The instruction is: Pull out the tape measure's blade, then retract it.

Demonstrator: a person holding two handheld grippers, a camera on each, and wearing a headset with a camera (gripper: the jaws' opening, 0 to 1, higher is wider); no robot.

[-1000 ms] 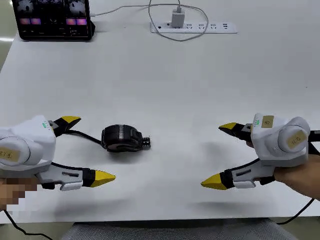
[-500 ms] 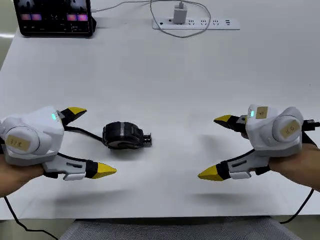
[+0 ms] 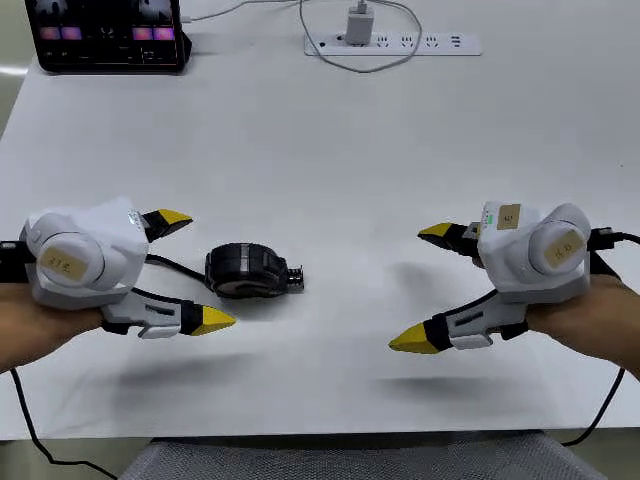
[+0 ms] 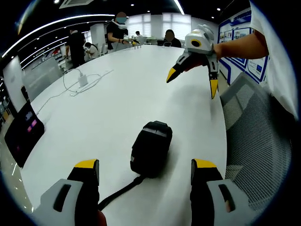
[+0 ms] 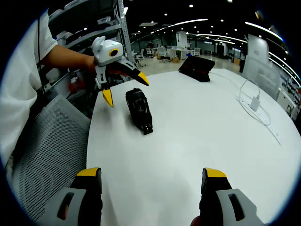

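The tape measure (image 3: 248, 272) is seen lying on its side on the white table (image 3: 330, 140), left of centre and fairly near the front edge, with its black hook end turned toward the right gripper (image 3: 415, 287). A black strap (image 3: 170, 265) is trailed from the case's other end toward the left gripper (image 3: 200, 268). Both grippers are held just above the tabletop with their yellow-tipped jaws spread wide and nothing grasped. The left gripper is placed just beside the case, which is lined up with the gap between the tips without being touched. The right gripper is kept well apart from the case, and a broad bare stretch of table is left between them. More bare surface is found beyond the case, up to the power strip (image 3: 392, 44) with its white charger (image 3: 359, 28) and looped cable, and the dark tablet (image 3: 108, 35) at the far left corner. Grey chair mesh (image 3: 330, 462) is seen below the table's front edge, close behind both hands. In the left gripper view people are seen at the table's far end.
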